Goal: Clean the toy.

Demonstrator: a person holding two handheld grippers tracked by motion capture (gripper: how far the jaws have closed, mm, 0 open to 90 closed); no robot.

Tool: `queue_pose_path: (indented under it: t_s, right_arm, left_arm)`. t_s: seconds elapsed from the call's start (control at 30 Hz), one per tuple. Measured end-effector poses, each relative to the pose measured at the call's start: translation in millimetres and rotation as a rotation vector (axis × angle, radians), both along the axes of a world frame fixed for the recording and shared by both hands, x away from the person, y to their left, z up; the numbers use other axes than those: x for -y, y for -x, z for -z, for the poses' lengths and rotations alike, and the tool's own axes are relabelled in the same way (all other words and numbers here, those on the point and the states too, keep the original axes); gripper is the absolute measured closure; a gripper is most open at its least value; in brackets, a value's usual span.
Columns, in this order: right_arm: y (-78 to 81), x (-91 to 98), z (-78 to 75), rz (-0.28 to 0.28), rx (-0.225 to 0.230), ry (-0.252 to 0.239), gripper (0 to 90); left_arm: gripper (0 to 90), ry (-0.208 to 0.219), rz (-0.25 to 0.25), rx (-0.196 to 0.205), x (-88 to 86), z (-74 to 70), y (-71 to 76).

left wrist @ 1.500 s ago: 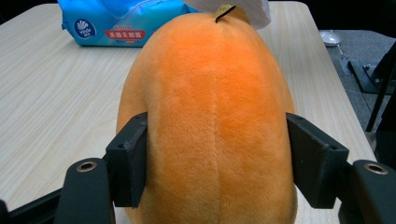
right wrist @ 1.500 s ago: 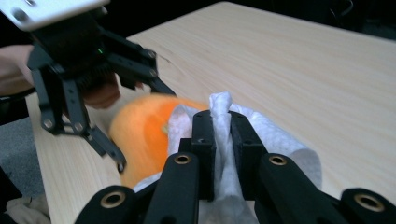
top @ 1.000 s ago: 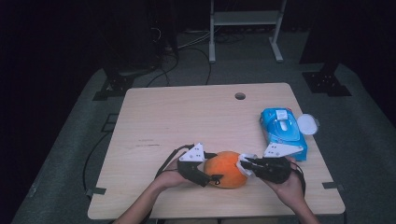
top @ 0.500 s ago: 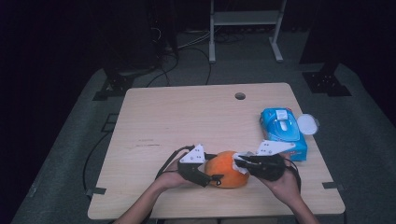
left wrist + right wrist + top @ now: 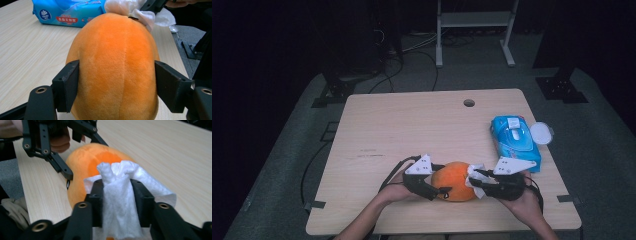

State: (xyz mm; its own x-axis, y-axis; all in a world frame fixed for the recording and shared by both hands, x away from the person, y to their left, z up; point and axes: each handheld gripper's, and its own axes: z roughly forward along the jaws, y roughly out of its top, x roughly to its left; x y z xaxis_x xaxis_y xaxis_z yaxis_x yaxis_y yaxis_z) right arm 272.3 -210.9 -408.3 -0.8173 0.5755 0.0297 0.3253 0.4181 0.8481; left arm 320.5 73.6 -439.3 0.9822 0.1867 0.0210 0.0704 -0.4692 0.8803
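Plush orange toy (image 5: pixel 116 67): soft, light, compressible, nap likely grippy; it lies near the table's (image 5: pixel 402 125) front edge. Left gripper (image 5: pixel 437 187) is closed on its sides, which looks the soundest hold. Right gripper (image 5: pixel 117 202) has just been opening; a limp white wipe (image 5: pixel 120 195) sits between its jaws and seems still nipped, resting against the toy's far side. Wipe pack (image 5: pixel 514 142) lies just beyond the right gripper; open tabletop beyond both.

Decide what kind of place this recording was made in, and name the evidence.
Probably a lab or recording workspace, not a home: a bare wooden table on grey floor matting, loose cables and a metal stand in a darkened room.
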Motion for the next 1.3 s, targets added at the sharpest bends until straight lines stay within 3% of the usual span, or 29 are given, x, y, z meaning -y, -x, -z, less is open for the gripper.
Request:
queue_pose_path:
  t_s: [0.1,0.2,0.23,0.33,0.4,0.43,0.47,0.57,0.63,0.7,0.8,0.9,0.97,1.07,1.13,1.3]
  right_arm:
    - [-0.5,1.4,-2.6,0.016,-0.044,0.04,79.7]
    - [1.1,4.5,-14.7,0.021,-0.039,0.063,81.9]
    - [4.4,4.7,-27.1,0.005,-0.029,0.021,82.1]
    - [6.5,-1.5,-40.6,-0.019,-0.009,-0.023,82.1]
    - [6.2,-16.2,-50.1,-0.058,0.016,-0.039,82.1]
    - [2.5,-35.1,-54.1,-0.094,0.035,-0.019,82.1]
    - [2.5,-35.1,-54.1,-0.094,0.035,-0.019,82.1]
    - [-8.0,-56.7,-45.3,-0.11,0.034,0.056,82.0]
    - [-16.9,-56.4,-25.5,-0.096,-0.014,0.104,81.9]
    - [-18.2,-51.8,-22.0,-0.093,-0.03,0.078,81.9]
    - [-17.7,-39.0,-22.1,-0.065,-0.031,0.051,81.9]
    - [-12.1,-37.5,-27.6,-0.049,-0.004,0.076,82.0]
    - [-9.8,-41.1,-29.6,-0.06,0.007,0.081,82.0]
    - [-6.1,-57.8,-33.9,-0.117,0.007,0.082,82.0]
    - [-9.6,-77.1,-31.7,-0.147,0.001,0.119,82.0]
    - [-18.0,-78.4,-27.9,-0.147,-0.013,0.144,82.1]
  left_arm:
    - [27.0,-0.014,0.016,0.019,2.4,-1.7,2.7]
    - [27.4,-0.017,0.011,0.017,1.8,-1.7,2.6]
    - [27.5,-0.016,0.008,0.013,0.9,-1.4,1.9]
    - [27.5,-0.009,0.007,0.008,2.7,-1.1,0.5]
    - [27.6,-0.017,0.015,0.021,5.8,-2.4,1.5]
    - [27.6,-0.018,0.017,0.023,7.2,-2.5,2.6]
    - [27.6,-0.018,0.02,0.026,8.2,-2.3,3.8]
    - [27.0,-0.023,0.019,0.029,6.9,-2.3,5.0]
    - [19.6,-0.015,-0.002,0.001,3.6,-1.5,1.9]
    - [19.4,0.008,-0.007,-0.049,1.1,0.2,-1.9]
    - [22.0,0.023,-0.014,-0.071,1.8,-0.7,-4.1]
    - [30.1,0.019,-0.015,-0.062,3.0,-3.0,-3.3]
    - [30.8,0.012,-0.02,-0.038,5.8,-6.7,-1.4]
    - [31.2,0.005,-0.016,0.0,13.0,-11.8,4.1]
    - [29.8,-0.015,-0.012,0.012,14.9,-10.9,7.1]
    - [29.7,-0.003,-0.024,-0.009,8.2,-5.6,3.5]
